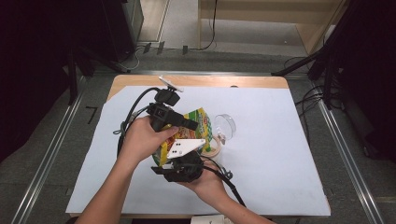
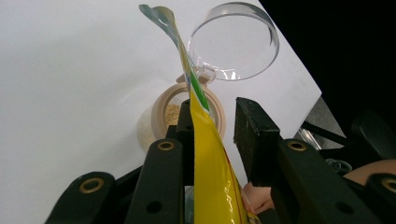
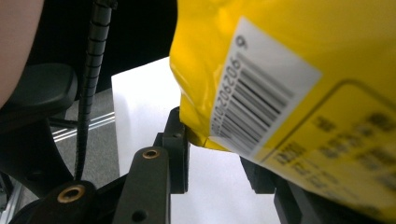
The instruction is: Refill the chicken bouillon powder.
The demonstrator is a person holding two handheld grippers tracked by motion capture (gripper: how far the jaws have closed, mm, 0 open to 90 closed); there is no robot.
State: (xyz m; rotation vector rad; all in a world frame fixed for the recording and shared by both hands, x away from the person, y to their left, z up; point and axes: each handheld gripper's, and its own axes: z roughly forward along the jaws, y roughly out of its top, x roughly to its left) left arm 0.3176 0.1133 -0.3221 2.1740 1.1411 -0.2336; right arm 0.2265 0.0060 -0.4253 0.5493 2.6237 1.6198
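Currently, the left gripper (image 1: 194,124) is sitting in the person's left hand (image 1: 145,137) near the middle of the table (image 1: 280,140), its jaws pointing right. In the left gripper view, the jaws are standing partly apart; the yellow bag (image 2: 210,158) is running edge-on between them, lying against the left jaw, with a gap showing between the bag and the right jaw. Whether the pads are pressing on the bag cannot be told.

Just nearer, the right gripper (image 1: 180,161) is resting in the right hand (image 1: 205,184), its grey plate (image 1: 184,147) facing up. In the right gripper view, its jaws are partly apart and the bag (image 3: 289,93), barcode side showing, is hanging over and between them; the bag's lower corner is touching the left jaw, and the right jaw is mostly covered. A firm grip cannot be confirmed.

Both grippers are meeting at the bag (image 1: 198,122), which is standing upright between them.

Beyond the bag, a jar (image 2: 180,116) with pale grains inside is standing on the white sheet, just below the bag's upper end. Its clear lid (image 2: 233,42) is hanging open on the far side, touching the jar's rim.
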